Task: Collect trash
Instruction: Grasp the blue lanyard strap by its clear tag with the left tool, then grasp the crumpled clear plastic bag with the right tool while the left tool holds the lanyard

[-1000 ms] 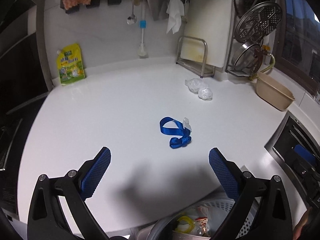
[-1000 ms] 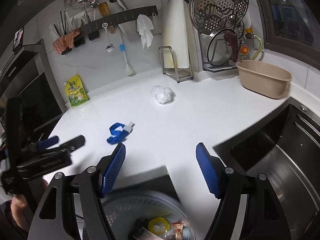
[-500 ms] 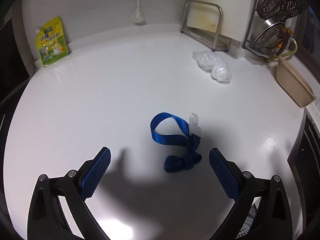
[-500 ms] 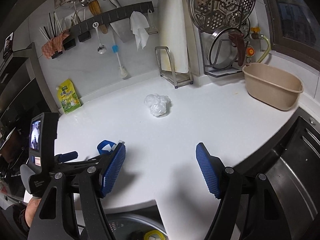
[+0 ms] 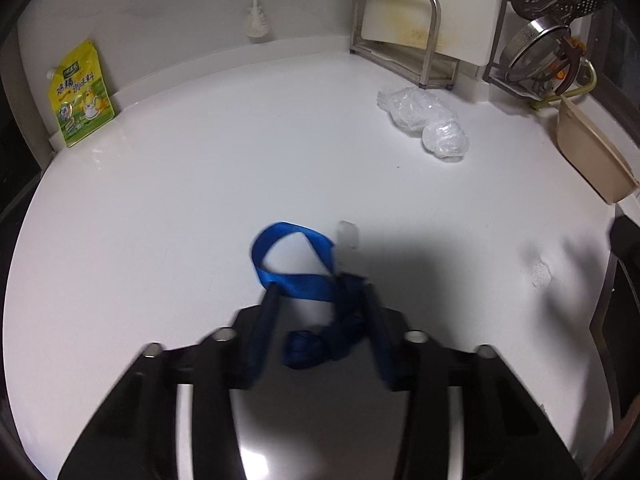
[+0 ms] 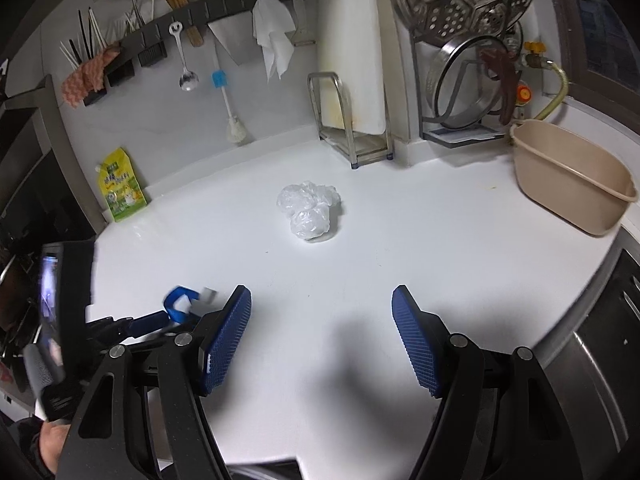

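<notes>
- Blue woven strap [image 5: 304,284] with a knotted end and a small clear plastic tab is the closest thing, lying on the white countertop [image 5: 180,184]. The left gripper [image 5: 320,320] has it right between its 2 blue pads, knot sitting in the gap.
- Left jaws look narrowed around the strap, but the frame is smeared with motion, so I honestly can't tell if the pads are actually pinching it.
- From the right wrist view that same strap shows up at the left, just past the left gripper's fingers.
- Right gripper [image 6: 322,340] hovers over bare counter, its 2 blue ribbed pads spread wide, nothing between them.
- Further out, a crumpled clear plastic bag [image 6: 310,210] sits on the counter, well apart from the strap and both grippers.
- Off to the right near the counter edge is a beige plastic tub [image 6: 568,176].
- Against the back wall on the left leans a yellow-green stand-up pouch [image 6: 120,186].
- Back middle: a metal rack holding a white cutting board [image 6: 352,40] upright, with a white-bristled dish brush [image 6: 230,104] hanging beside it.
</notes>
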`<state>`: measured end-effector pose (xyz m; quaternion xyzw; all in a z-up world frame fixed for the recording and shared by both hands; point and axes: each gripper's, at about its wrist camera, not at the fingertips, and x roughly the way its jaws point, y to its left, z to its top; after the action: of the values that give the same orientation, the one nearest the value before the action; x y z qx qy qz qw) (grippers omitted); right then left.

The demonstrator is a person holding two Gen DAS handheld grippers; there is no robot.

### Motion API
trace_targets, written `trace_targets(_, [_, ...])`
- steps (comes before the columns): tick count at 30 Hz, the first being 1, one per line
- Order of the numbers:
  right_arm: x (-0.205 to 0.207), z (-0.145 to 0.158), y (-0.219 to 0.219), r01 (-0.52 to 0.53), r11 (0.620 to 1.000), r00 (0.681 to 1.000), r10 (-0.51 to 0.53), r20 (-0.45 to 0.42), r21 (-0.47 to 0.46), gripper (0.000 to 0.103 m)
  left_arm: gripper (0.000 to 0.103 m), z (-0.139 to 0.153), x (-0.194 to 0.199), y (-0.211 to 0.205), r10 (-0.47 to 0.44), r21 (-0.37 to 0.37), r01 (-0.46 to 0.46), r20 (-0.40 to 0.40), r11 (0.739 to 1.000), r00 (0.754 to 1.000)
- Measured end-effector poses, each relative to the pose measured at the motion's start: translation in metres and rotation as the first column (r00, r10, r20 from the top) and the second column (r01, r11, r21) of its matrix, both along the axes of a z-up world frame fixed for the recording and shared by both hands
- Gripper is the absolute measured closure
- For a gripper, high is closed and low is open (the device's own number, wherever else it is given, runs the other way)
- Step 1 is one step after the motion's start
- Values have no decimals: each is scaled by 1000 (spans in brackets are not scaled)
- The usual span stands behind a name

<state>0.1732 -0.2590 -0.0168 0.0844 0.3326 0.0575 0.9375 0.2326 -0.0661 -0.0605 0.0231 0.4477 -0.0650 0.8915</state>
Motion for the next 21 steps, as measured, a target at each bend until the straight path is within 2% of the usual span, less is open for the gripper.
trace_targets(1, [7, -2, 2, -5, 1000, 1000, 5, -8, -8, 33, 88, 1, 1, 1, -5, -14, 5, -1, 1000, 1000])
trace_targets(4, [29, -6, 7, -22, 999, 999, 21, -30, -30, 33, 90, 3, 6, 10, -11, -64, 11, -4, 998, 1000])
trace_targets(6, [46, -8, 11, -35, 998, 998, 33, -46, -44, 33, 90, 5, 8, 15, -7, -70, 7, 10, 997, 1000])
trace_targets(16, [135, -19, 42, -101, 992, 989, 91, -116, -77, 32, 91, 23, 31, 41, 31, -36, -29, 81, 999, 996])
trace_targets(21, [167, -31, 45, -70, 996, 984, 59, -170, -58, 31, 91, 29, 47, 53, 69, -23, -67, 110, 997, 992])
